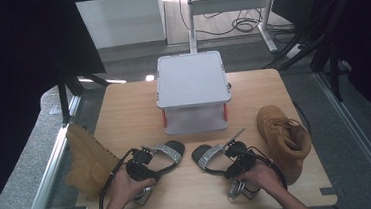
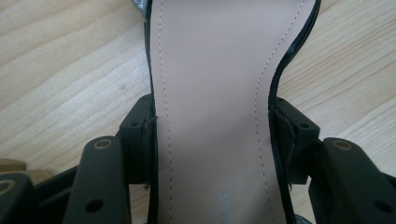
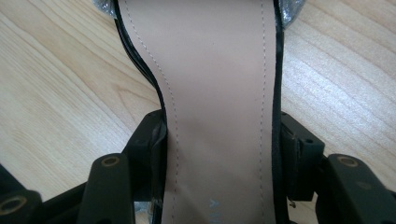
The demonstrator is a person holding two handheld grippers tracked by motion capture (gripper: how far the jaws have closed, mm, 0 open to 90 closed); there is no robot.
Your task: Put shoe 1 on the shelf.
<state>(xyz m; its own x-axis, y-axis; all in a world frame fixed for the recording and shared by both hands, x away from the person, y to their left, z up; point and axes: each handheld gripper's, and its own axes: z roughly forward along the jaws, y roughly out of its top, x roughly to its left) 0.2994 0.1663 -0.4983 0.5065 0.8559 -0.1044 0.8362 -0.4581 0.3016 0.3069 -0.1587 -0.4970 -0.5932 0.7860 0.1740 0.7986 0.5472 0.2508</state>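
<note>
Both sandals lay flat on the wooden table [image 1: 123,109], in front of the small grey shelf stand [image 1: 193,91] and between two tan boots, the left boot [image 1: 88,160] at the table's left edge and the right boot [image 1: 284,137] near its right. The left gripper [image 2: 212,140] straddled the left sandal [image 2: 212,93] at the narrow waist of its sole, pads pressed against both black edges; the right gripper [image 3: 219,149] clamped the right sandal [image 3: 219,93] the same way. Judged light and thin; the insole looked smooth and possibly slippery, the sole likely to flex, so the waist, gripped by the edges, seemed the soundest hold. The glittery straps showed partly at the frame tops in the gripper views; the heels were cut off below. From the high view, the hands covered each grip, so the contact could not be checked there.
</note>
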